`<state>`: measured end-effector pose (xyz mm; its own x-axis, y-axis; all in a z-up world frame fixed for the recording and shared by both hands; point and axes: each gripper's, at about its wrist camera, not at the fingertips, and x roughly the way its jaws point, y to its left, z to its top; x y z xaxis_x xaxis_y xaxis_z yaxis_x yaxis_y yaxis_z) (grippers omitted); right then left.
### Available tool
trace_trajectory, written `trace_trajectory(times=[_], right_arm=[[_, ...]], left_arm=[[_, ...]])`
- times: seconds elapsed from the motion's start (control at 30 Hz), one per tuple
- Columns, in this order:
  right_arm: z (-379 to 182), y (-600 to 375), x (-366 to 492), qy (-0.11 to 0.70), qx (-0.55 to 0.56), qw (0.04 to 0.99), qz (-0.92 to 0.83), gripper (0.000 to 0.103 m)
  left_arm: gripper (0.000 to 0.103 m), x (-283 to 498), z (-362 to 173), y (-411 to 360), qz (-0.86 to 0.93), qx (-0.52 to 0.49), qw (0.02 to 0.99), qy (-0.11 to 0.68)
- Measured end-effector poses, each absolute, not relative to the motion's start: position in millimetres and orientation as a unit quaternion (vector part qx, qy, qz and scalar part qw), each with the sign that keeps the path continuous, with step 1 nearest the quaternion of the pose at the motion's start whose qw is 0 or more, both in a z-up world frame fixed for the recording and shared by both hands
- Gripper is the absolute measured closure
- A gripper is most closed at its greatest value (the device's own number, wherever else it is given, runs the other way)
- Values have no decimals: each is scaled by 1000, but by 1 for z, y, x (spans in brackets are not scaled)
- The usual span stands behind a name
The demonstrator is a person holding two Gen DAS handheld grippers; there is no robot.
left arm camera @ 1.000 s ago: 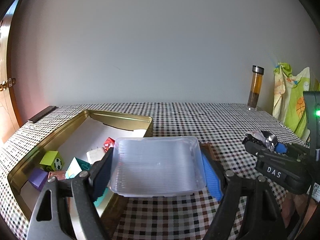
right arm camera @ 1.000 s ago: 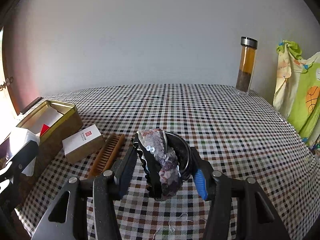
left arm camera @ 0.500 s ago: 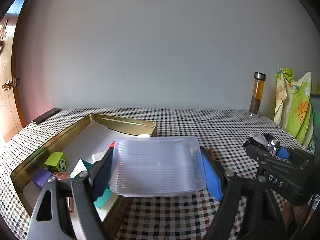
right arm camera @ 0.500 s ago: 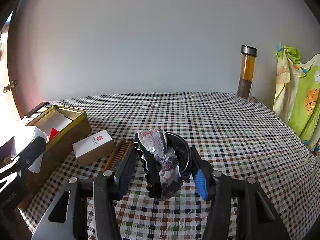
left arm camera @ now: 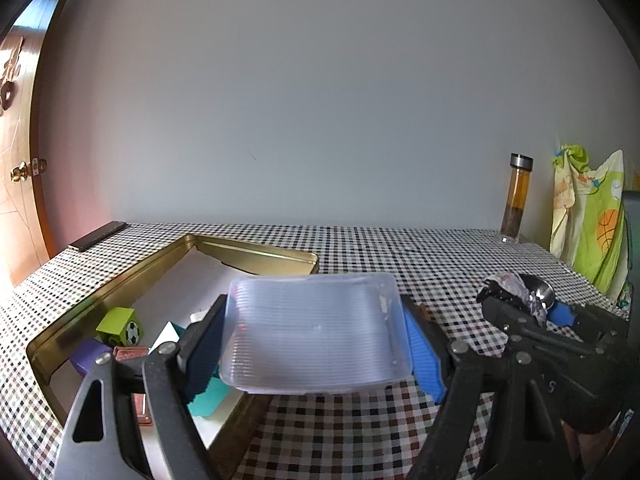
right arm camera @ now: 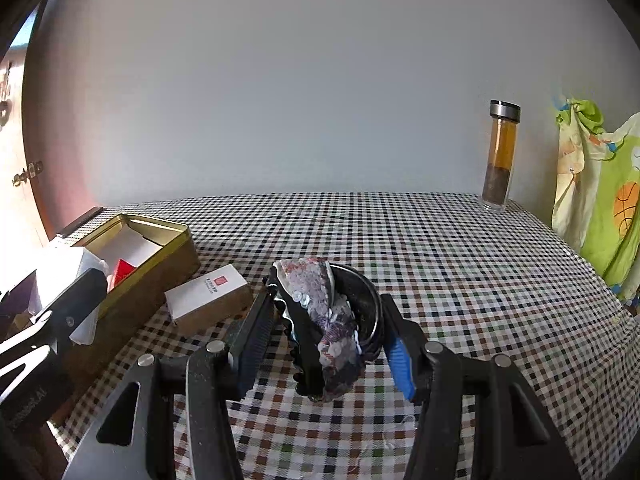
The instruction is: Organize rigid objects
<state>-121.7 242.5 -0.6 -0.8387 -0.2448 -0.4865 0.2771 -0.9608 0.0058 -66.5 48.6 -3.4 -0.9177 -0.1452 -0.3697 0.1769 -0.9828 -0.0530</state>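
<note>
Probably home: checkered tablecloth (right arm camera: 400, 240), door (left arm camera: 16, 184).

— What's on your table's far right corner?
— You've a bottle (right arm camera: 501, 156) of amber liquid standing upright on the checked cloth (right arm camera: 420, 248), with a printed fabric (right arm camera: 600, 196) hanging just beside it.

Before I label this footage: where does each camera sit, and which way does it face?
Left wrist: on the left gripper, facing the wall across the table; its fingers clamp a clear plastic box beside the gold tin.
Right wrist: on the right gripper, facing likewise; it grips a sequined clip.
Shared: tin, amber bottle, each other's gripper.
</note>
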Motion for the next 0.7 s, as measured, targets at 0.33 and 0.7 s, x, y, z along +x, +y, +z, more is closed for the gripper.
trace_trajectory(times=[0.33, 0.7], right_arm=[[4, 238, -113, 29, 231, 143, -962, 48], [4, 232, -108, 18, 223, 157, -962, 48]], left_arm=[[22, -63, -1, 50, -980, 175, 83, 46], [22, -57, 0, 41, -982, 162, 88, 49]])
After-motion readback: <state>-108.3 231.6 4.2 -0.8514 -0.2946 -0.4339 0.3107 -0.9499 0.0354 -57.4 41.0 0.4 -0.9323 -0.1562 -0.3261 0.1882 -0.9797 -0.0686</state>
